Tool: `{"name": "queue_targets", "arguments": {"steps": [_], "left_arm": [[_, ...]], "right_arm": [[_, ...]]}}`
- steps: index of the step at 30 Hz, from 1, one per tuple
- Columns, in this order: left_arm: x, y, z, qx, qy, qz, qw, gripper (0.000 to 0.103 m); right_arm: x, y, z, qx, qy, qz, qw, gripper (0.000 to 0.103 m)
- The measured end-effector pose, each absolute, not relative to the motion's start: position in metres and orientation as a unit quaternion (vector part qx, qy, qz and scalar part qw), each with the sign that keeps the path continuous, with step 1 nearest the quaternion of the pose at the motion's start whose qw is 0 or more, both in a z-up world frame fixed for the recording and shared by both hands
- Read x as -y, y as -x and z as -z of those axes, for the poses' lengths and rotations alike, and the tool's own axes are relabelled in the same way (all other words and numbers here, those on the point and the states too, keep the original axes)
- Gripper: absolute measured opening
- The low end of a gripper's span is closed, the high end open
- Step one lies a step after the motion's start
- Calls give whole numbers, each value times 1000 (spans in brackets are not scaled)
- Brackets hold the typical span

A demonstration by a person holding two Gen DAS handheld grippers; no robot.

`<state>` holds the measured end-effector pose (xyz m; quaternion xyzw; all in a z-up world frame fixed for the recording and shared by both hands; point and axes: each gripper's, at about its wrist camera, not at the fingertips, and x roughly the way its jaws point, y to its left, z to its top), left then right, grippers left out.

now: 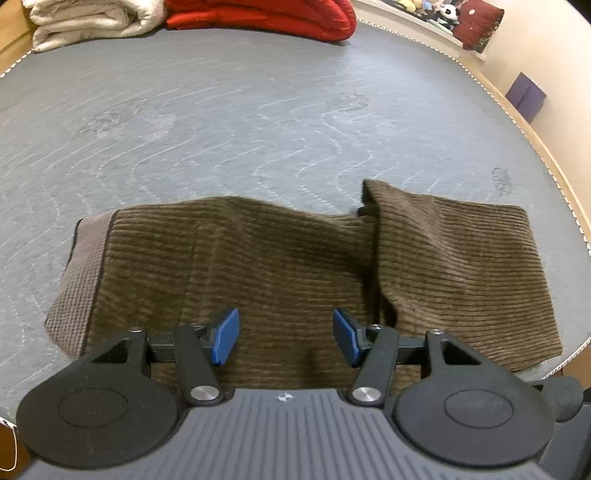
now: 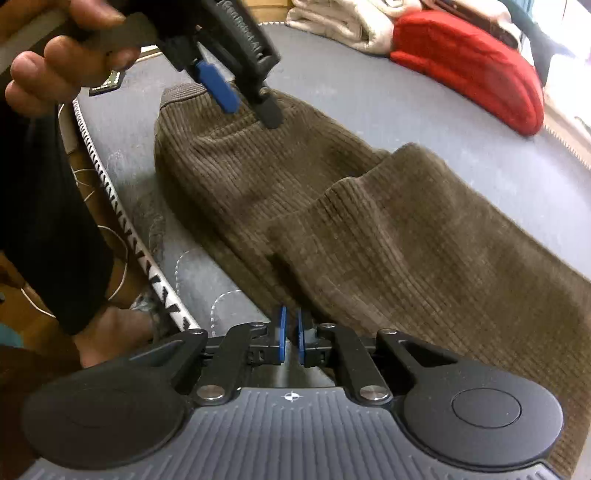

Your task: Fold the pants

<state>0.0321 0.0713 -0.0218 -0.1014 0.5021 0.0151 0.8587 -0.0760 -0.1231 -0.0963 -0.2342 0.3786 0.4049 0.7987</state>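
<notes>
A grey quilted mattress (image 1: 221,122) fills the view, and across its near edge lies one pair of brown corduroy pants (image 1: 280,266), one end folded back over the rest. At the far end sit two folded blankets, one red (image 1: 266,16) and one cream (image 1: 92,20). The left hand-held gripper (image 1: 286,338) hovers just above the pants with its blue pads spread wide. The right hand-held gripper (image 2: 290,334) has its pads nearly pressed together at the pants' near edge; whether cloth sits between them, I can't tell.
</notes>
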Motion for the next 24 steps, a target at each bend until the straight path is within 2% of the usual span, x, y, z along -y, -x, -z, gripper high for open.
{"name": "queue_targets", "arguments": {"steps": [3, 6, 8, 11, 14, 16, 18, 20, 21, 22, 24], "left_arm": [[-59, -38, 18, -498, 102, -3, 861, 62], [-41, -46, 18, -493, 98, 19, 864, 62], [-29, -52, 21, -498, 101, 36, 861, 62], [-16, -60, 34, -516, 108, 49, 848, 62], [-7, -67, 48, -537, 115, 59, 834, 62], [-5, -68, 58, -547, 115, 59, 827, 64], [-4, -71, 66, -557, 122, 61, 819, 67], [0, -75, 71, -566, 133, 66, 811, 68], [2, -76, 74, -571, 136, 68, 807, 68], [5, -77, 77, -575, 135, 70, 804, 68], [12, -78, 83, -586, 130, 76, 796, 68]], "right_arm": [[137, 71, 71, -358, 153, -412, 824, 9], [169, 56, 48, -341, 62, -375, 860, 23], [192, 43, 46, -342, 22, -316, 885, 26], [234, 22, 58, -380, -19, -198, 903, 26], [271, 11, 80, -435, 5, -66, 898, 25], [305, 11, 89, -447, -19, -20, 894, 13], [329, 14, 85, -432, -53, 6, 900, 9], [344, 21, 80, -414, -46, 48, 908, 23], [349, 23, 80, -411, -48, 63, 908, 39], [357, 25, 82, -413, -73, 62, 906, 49], [375, 27, 87, -422, -156, 33, 893, 49]]}}
